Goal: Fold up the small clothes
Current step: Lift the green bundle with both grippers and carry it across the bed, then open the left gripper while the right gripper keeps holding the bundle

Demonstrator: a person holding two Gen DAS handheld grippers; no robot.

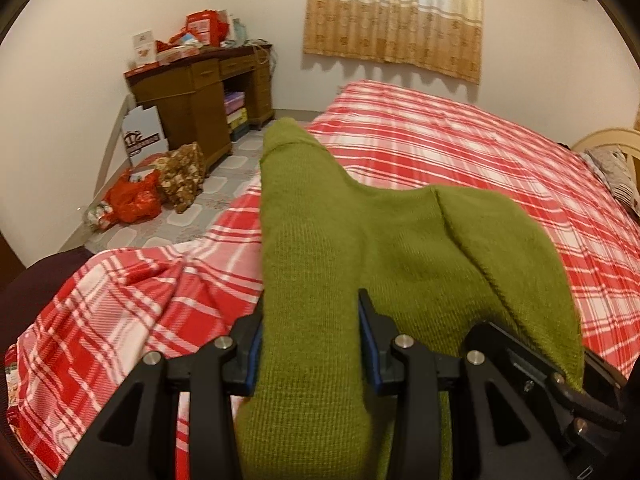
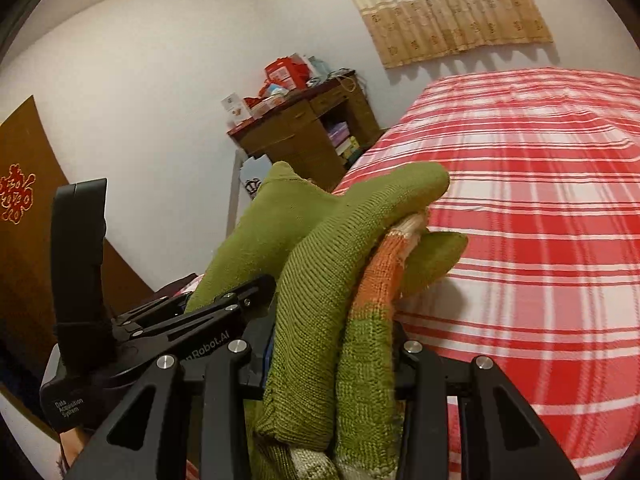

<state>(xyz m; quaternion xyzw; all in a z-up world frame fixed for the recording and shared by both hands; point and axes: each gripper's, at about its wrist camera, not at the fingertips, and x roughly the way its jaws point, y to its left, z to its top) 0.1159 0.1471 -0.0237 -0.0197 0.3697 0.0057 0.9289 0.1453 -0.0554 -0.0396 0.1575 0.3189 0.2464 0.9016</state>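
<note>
A small olive-green knitted garment (image 1: 320, 248) hangs over the bed, held up off the sheet. My left gripper (image 1: 310, 332) is shut on a bunched part of it, the cloth filling the gap between the fingers. My right gripper (image 2: 332, 360) is shut on another bunch of the same garment (image 2: 320, 280), where an orange and cream striped band (image 2: 384, 276) shows. The left gripper's body (image 2: 168, 328) appears close on the left in the right wrist view.
The bed carries a red and white plaid sheet (image 1: 460, 148), rumpled at its near left corner (image 1: 132, 292). A wooden desk (image 1: 200, 96) piled with red boxes stands in the far corner. Bags (image 1: 136, 200) lie on the tiled floor. A pillow (image 1: 616, 172) lies at the right.
</note>
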